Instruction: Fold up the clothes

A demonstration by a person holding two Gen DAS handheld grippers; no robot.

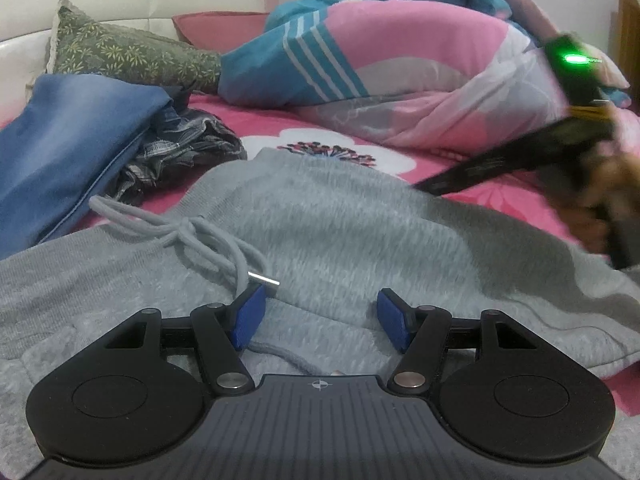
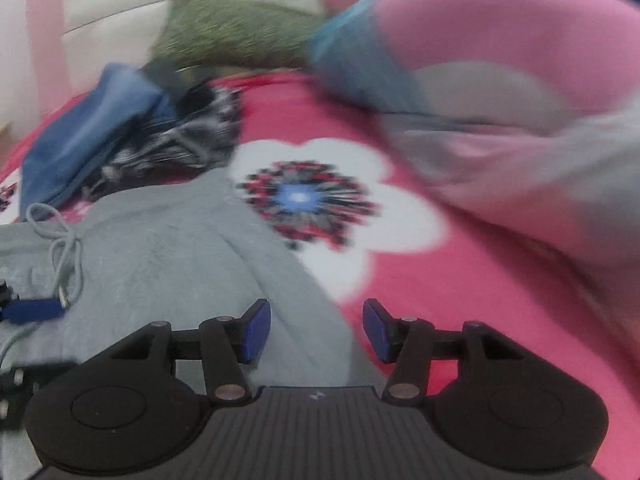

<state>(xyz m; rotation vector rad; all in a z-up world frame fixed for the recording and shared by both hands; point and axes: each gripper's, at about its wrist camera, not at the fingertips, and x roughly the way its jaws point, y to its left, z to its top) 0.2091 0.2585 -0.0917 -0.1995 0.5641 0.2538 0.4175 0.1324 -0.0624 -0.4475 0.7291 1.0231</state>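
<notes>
Grey garment lower centre, partly folded (fleecy inside showing); more folds left. Left gripper and right gripper spread, empty. Clothes pile upper left untouched.

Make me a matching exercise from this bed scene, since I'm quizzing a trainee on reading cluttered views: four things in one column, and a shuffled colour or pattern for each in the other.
Things:
1. hoodie
2. pillow
3. jeans
4. bedsheet

Looks:
A. pink with a large white flower
B. faded blue
C. plain grey, with a drawstring
D. green with small flowers

Pairs: 1-C, 2-D, 3-B, 4-A
</notes>
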